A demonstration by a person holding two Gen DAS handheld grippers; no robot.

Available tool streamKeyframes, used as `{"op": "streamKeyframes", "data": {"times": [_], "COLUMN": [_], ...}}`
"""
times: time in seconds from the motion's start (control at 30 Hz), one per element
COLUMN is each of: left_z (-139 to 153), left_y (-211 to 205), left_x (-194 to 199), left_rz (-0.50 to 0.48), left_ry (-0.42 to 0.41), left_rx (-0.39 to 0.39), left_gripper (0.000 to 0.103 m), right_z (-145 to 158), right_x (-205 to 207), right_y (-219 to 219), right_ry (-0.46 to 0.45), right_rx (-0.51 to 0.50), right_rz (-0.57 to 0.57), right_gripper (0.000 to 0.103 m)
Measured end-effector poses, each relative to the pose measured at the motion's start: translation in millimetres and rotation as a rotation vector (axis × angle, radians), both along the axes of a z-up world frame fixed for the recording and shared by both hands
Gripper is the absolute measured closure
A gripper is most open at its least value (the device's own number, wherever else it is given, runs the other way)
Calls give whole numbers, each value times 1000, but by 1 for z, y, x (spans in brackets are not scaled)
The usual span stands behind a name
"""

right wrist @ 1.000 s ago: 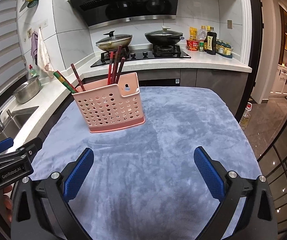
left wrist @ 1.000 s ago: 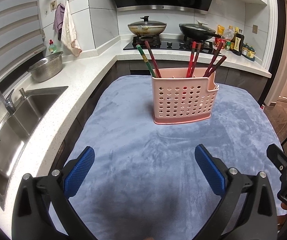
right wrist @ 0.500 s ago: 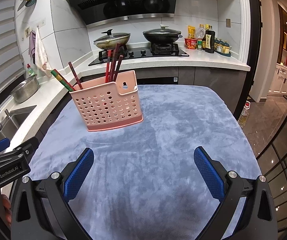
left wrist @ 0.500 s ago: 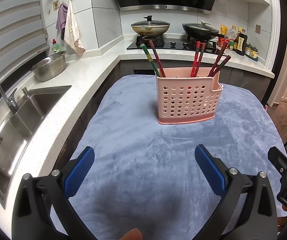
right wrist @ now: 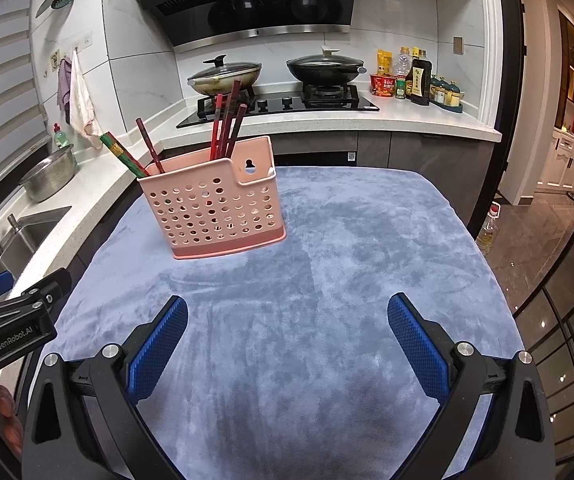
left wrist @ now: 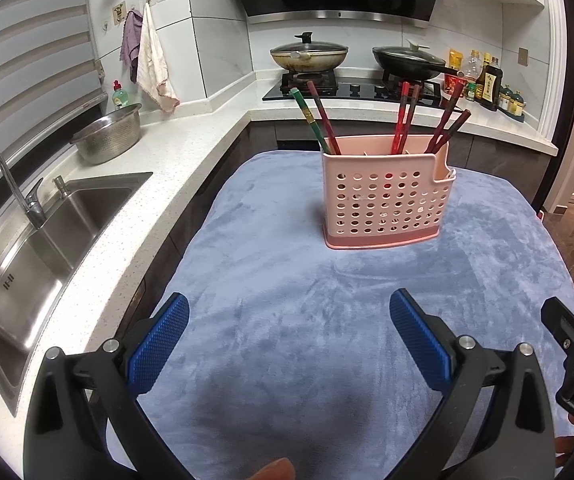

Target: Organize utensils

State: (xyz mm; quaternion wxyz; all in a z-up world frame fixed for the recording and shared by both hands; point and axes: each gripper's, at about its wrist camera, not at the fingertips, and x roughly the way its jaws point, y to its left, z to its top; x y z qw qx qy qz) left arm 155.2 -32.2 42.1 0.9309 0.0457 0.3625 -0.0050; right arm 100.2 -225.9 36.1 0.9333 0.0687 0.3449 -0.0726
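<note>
Evenly lit from overhead, cool white, moderately bright. Soft dark shadow pooled on the grey-blue cloth (left wrist: 327, 320) just ahead of each gripper. Faint shadow cast toward the camera below the pink basket (right wrist: 215, 208). Glare streaks along the steel strip of the range hood (right wrist: 263, 32) and on the pot lids (left wrist: 307, 46); small warm ceiling spots bloom at far right in the right wrist view. Strong fisheye bending: blinds, wall tiles and door frame curve, black vignette fills the corners. Centre sharp, no motion blur; edges softer, and a fingertip at the bottom of the left wrist view out of focus.
</note>
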Motion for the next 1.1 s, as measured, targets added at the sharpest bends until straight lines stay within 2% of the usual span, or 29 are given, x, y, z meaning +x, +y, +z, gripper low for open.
{"op": "streamKeyframes", "data": {"times": [1.1], "left_z": [1], "left_y": [3], "left_x": [-1], "left_rz": [21], "left_ry": [7], "left_rx": [-3], "left_gripper": [7], "right_z": [-3], "right_x": [0], "right_y": [-2], "right_ry": [6], "right_rx": [-1], "right_rz": [-4], "right_gripper": [7]}}
